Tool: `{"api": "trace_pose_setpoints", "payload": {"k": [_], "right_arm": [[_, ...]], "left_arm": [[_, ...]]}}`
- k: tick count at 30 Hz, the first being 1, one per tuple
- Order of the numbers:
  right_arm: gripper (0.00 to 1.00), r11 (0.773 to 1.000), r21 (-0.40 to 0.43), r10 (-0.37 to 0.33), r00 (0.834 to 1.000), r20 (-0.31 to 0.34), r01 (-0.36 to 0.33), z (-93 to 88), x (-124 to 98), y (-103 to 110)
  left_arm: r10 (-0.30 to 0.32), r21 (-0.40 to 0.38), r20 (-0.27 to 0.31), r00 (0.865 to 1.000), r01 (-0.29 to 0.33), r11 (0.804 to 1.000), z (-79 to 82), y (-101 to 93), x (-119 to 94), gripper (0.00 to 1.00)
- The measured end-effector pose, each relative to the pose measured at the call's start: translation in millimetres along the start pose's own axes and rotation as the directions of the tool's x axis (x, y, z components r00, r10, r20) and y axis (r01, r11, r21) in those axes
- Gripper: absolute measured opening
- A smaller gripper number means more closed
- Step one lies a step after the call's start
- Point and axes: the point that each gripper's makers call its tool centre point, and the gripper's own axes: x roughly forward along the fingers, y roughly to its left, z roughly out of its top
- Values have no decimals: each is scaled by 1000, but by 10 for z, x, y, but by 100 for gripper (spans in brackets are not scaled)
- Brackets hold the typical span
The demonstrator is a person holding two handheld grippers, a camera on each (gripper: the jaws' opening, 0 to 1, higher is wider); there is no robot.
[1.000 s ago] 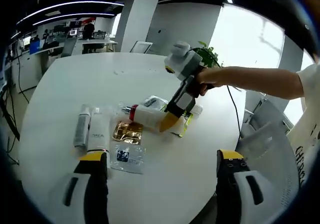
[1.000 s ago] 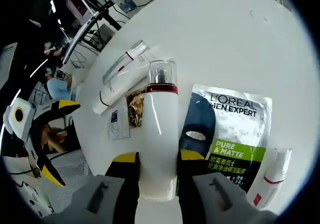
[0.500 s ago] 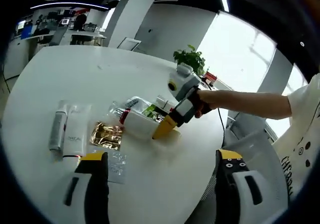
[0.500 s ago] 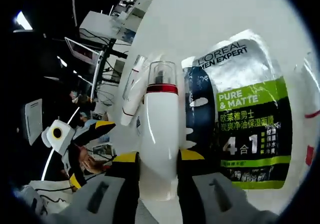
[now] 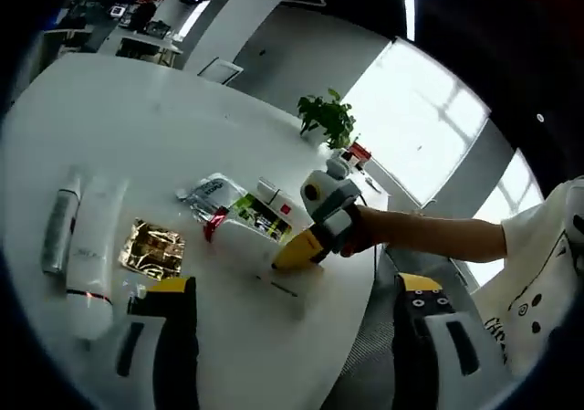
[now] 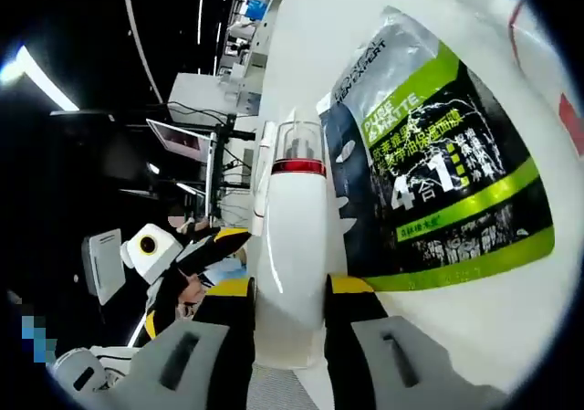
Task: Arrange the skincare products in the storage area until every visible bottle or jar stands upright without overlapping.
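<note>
the right hand-held gripper (image 6: 287, 291) clamps a white pump bottle (image 6: 290, 246) with a red collar and clear cap, beside a green-and-black mask sachet (image 6: 438, 182) on the white bench (image 5: 182, 127). the left hand-held gripper (image 5: 297, 291) hangs with jaws apart above two white tubes (image 5: 87, 264) and a gold sachet (image 5: 153, 247).

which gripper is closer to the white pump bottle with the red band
Right. The right gripper is shut on the white pump bottle, jaws on either side. The left gripper hangs open, well back from the bottle.
</note>
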Motion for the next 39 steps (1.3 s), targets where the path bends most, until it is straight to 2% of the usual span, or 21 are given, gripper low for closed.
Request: {"api": "trace_pose_setpoints", "payload": {"k": [3, 5, 7, 9, 14, 19, 23, 29, 34, 37, 39], "right_arm": [[28, 998, -7, 55, 998, 5, -55, -36, -32, 125], [28, 996, -21, 83, 997, 9, -83, -76, -48, 238], [28, 995, -38, 97, 995, 5, -97, -121, -60, 315], [28, 991, -52, 122, 993, -1, -122, -186, -63, 420], [28, 981, -89, 172, 985, -8, -172, -301, -56, 642], [28, 973, -114, 201, 979, -15, -201, -388, -55, 774], [28, 962, -138, 238, 971, -9, -237, -431, -63, 921], [28, 947, -175, 274, 962, 6, -269, -447, -124, 1049], [28, 938, -190, 300, 954, 20, -291, -479, -190, 1127], [28, 934, -198, 310, 950, 36, -297, -487, -233, 1148], [28, 933, -203, 313, 949, 48, -297, -485, -263, 1148]], "left_arm": [[-53, -28, 13, 998, 54, 998, 23, -64, 19, 84], [-83, -103, 42, 996, 87, 991, 73, -79, 36, 84], [-104, -152, 107, 989, 119, 981, 193, -74, 36, 84], [-112, -176, 144, 983, 137, 975, 265, -66, 33, 84], [-107, -193, 154, 982, 136, 972, 303, -47, 59, 82], [-124, -206, 180, 976, 161, 965, 368, -88, 87, 76], [-145, -209, 190, 971, 184, 960, 402, -128, 109, 75], [-176, -200, 244, 954, 227, 953, 518, -217, 104, 60], [-201, -223, 247, 948, 258, 940, 531, -266, 133, 56], [-232, -233, 277, 932, 299, 925, 584, -334, 141, 50], [-243, -235, 282, 928, 313, 920, 602, -367, 161, 48]]}}
